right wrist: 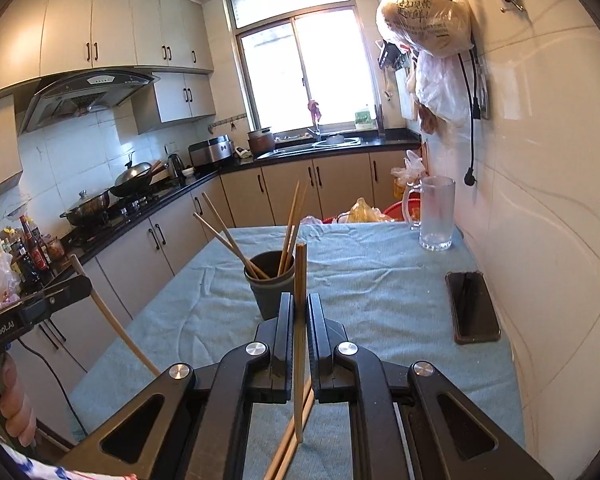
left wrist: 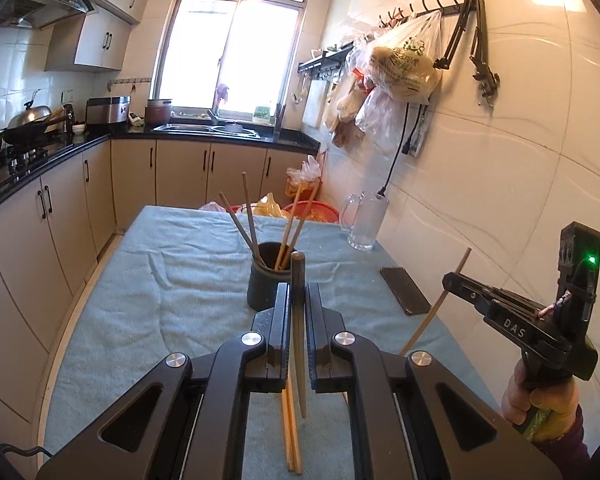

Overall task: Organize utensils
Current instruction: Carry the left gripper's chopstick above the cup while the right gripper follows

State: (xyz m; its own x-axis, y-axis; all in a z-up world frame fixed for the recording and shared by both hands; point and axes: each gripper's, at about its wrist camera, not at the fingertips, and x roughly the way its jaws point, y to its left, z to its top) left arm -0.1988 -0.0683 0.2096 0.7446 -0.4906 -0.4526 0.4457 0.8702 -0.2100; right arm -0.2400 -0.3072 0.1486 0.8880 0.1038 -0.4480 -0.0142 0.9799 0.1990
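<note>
Left tongs, right tongs each clamp chopstick.

A dark phone lies flat on the blue towel-covered table at three o'clock, an empty glass mug stands upright at one o'clock, well apart.

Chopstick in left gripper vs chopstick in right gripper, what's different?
Colour: the left gripper's chopstick has a dark grey-brown upper end; the right gripper's chopstick is light wood throughout.
Tip: the left one's top looks rounded, the right one's square-cut.
Shared: both clamped upright in shut jaws, in front of the dark cup holding four chopsticks.
</note>
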